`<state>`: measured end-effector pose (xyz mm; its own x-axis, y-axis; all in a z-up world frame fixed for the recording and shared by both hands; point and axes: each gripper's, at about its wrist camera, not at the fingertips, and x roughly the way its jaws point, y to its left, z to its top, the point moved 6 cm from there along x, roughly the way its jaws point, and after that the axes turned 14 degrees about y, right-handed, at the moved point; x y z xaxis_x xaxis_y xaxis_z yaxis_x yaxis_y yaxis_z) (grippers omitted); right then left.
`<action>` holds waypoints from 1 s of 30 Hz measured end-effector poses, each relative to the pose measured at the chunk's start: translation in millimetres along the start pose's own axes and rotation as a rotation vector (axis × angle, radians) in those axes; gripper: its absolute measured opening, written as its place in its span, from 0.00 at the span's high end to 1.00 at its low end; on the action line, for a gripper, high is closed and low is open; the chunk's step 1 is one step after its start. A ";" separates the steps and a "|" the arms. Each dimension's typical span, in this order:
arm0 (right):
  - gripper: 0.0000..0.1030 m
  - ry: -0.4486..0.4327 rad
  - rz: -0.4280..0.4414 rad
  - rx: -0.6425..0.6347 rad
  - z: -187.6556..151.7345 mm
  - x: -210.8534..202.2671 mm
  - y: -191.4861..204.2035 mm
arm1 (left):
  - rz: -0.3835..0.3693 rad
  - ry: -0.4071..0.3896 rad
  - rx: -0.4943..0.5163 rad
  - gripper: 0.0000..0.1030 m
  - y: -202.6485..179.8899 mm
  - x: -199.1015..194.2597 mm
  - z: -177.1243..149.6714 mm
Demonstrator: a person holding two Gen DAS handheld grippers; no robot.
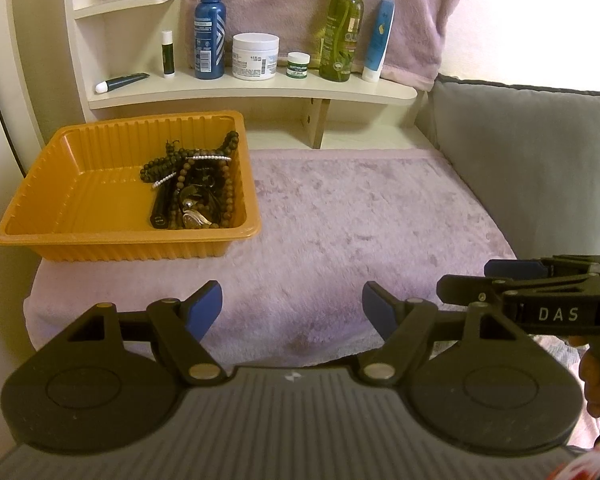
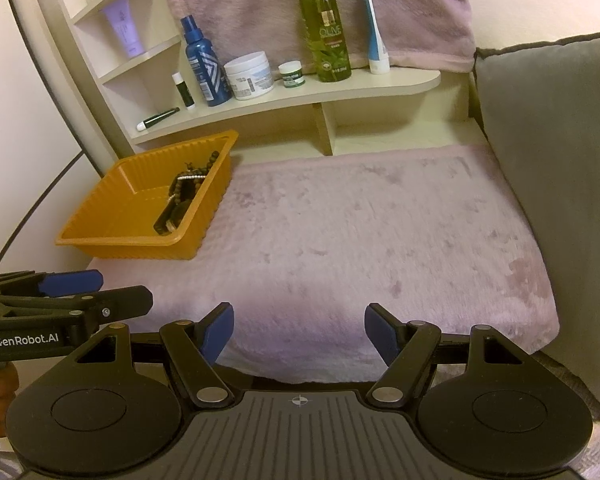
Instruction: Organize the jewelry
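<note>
Both grippers, left (image 1: 292,306) and right (image 2: 299,328), hover with jaws apart, empty; jewelry (image 1: 196,184) fills the orange tray (image 1: 60,168).

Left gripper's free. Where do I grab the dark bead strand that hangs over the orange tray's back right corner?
Take the dark bead strand at the stretch draped up the back right wall of the orange tray, coming from above with the open left gripper. There it stands clear of the tangled pile, so the jaws probably close across beads alone.
</note>
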<state>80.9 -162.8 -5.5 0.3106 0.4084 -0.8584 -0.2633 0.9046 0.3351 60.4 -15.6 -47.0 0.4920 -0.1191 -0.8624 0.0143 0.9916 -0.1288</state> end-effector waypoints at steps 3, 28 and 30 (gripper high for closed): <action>0.30 0.000 -0.001 0.002 0.3 -0.3 0.4 | -0.001 -0.001 -0.001 0.27 0.3 -0.5 -0.2; 0.30 -0.003 -0.001 -0.007 1.4 -0.8 1.2 | -0.003 -0.006 -0.002 0.27 1.2 -3.1 1.1; 0.30 -0.002 -0.001 -0.008 1.4 -0.7 1.1 | -0.003 -0.007 -0.001 0.27 1.3 -3.1 0.9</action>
<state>81.7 -162.0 -3.9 0.3130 0.4081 -0.8576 -0.2703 0.9039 0.3315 59.7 -14.0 -44.1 0.4984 -0.1217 -0.8584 0.0146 0.9911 -0.1321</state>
